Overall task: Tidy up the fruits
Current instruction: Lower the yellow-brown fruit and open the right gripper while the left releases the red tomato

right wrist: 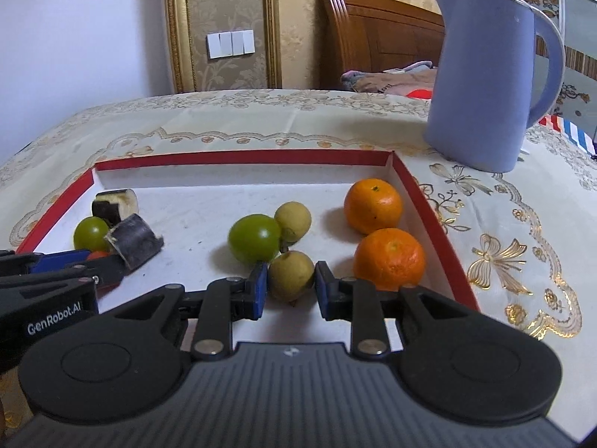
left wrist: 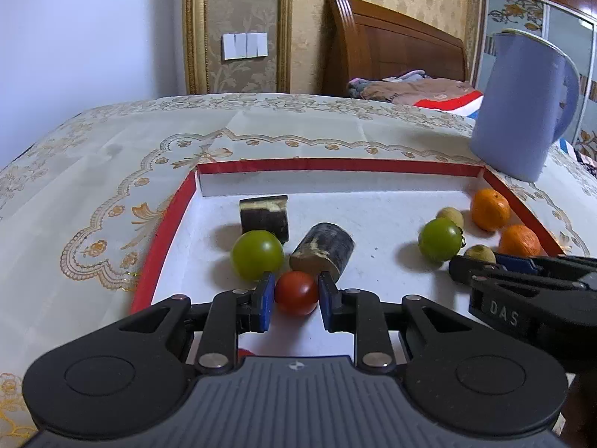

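Everything lies in or around the tray (right wrist: pixel 429 201). Two oranges (right wrist: pixel 373 205) sit by its right wall, one before the other. Two cut stalk pieces (left wrist: pixel 322 252) lie toward its left side. A jug (right wrist: pixel 488 74) stands behind the tray's right corner.

blue jug (right wrist: pixel 488 74) handle cut off, red fruit (right wrist: pixel 97 254) mostly hidden

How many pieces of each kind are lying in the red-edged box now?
Round orange mandarins: 2
Round green tomatoes: 2
Small yellow-brown round fruits: 2
Small red tomato: 1
Dark cut cylinder pieces: 2
Total: 9
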The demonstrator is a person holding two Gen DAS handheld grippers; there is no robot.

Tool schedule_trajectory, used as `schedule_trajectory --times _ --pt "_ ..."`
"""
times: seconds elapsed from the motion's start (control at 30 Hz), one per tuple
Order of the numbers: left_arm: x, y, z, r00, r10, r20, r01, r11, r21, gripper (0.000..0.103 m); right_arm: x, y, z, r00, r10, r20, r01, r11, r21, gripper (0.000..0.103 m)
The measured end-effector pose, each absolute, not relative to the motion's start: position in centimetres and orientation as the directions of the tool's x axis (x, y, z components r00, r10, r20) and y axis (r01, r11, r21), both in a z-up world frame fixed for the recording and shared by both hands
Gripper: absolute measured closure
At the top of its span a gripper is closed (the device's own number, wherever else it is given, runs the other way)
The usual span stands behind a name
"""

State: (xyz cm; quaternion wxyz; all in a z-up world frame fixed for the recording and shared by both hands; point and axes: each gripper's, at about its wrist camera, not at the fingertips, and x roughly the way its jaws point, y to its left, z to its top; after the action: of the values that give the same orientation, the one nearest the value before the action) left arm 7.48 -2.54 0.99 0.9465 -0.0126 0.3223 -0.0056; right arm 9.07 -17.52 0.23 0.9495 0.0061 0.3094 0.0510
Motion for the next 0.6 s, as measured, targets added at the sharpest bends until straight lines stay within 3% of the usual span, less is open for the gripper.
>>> schedule_trajectory --times 0.5,0.53,0.6 --pt "7.58 -2.41 0.52 0.794 -0.006 -0.609 -0.005 1.0 -0.017 0.078 8.8 -18.18 0.14 0.808 0.118 -0.577 -0.09 0.993 0.076 0.077" --pt "7.6 -2.44 0.49 0.794 -0.005 -0.608 -0.006 1.0 -0.016 0.078 8.8 -18.21 0.14 0.809 0.119 -0.576 -0.089 0.993 0.079 0.076" --pt "7.45 -2.35 0.46 0.796 -0.007 -0.605 -0.008 1.0 -0.022 0.078 8.67 -18.44 0.16 0.813 0.12 -0.57 -0.081 0.992 0.094 0.062"
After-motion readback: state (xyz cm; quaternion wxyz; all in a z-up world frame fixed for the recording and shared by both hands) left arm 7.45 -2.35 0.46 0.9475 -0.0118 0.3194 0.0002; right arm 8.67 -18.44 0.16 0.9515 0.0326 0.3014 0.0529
